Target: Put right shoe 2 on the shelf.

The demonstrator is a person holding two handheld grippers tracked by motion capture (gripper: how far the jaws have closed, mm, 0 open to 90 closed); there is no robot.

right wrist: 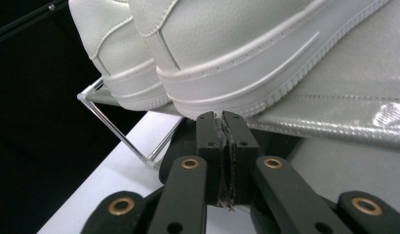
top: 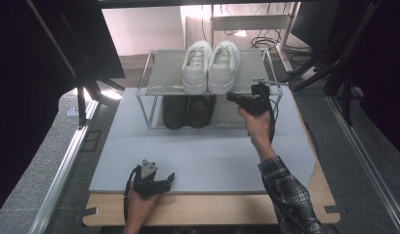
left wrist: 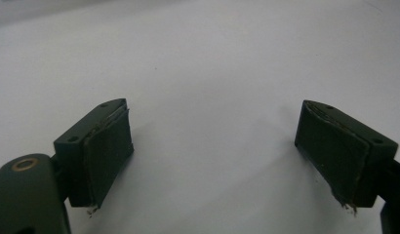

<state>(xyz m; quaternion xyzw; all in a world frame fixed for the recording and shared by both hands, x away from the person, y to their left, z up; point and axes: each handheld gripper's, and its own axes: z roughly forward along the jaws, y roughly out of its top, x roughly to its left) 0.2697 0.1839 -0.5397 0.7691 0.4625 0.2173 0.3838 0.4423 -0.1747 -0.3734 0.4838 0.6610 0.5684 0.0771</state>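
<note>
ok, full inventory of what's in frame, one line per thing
white sneakers: 2, white, side by side on the top shelf of the rack, heels toward the person
dark shoes: 2, black, side by side on the lower shelf, under the white pair
shoe rack: 1, grey shelves on a metal frame, far half of the mat
mat: 1, light grey, covering most of the table
table: 1, light wood, bare strip at the near edge
left gripper: 1, black, fingers wide apart, nothing between them, low over the mat's near edge
right gripper: 1, black, fingers together, at the top shelf's front edge just below the right sneaker's heel
sleeve: 1, plaid, right forearm
</note>
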